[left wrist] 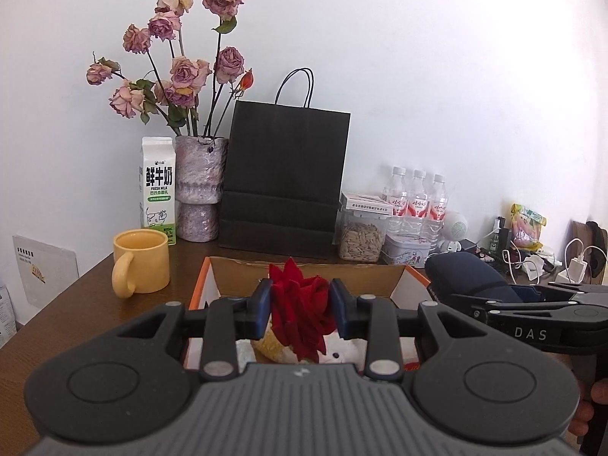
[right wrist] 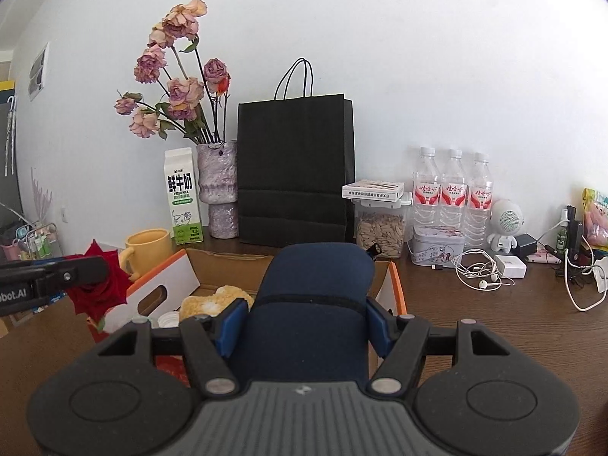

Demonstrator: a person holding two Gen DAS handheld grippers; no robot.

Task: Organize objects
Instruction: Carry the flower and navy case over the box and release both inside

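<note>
The cardboard box [right wrist: 395, 288], the largest of the task's things, is seen just below and ahead of both grippers, with its flaps open and an orange-edged wall toward each side. It is judged light but stiff only at its folds; it would best be taken at the wall with the cut-out handle, not at a loose flap.

The dark blue padded case [right wrist: 315, 304] is held between the blue pads of the right gripper [right wrist: 304, 326], whose jaws are closed on its flanks at a middling width. The case reaches forward beyond the fingertips and hangs above the box's right half. It appears soft, slightly yielding and matte, so slipping is thought unlikely; a grip across the narrow middle, near the seam band, is judged soundest, since the broad rounded end would bulge away from the pads.

The red rose [left wrist: 302, 315] is clamped between the pads of the left gripper [left wrist: 302, 304], the jaws drawn fairly close on the bloom itself. It is held over the box's left part, above a yellow plush toy [left wrist: 271, 344] lying inside. The bloom is judged very light and easily crushed; whether it is real or cloth cannot be told. Petals could be bruised or shed under pressure, so a hold lower down, at the stem, would be preferred if one can be reached.
</note>
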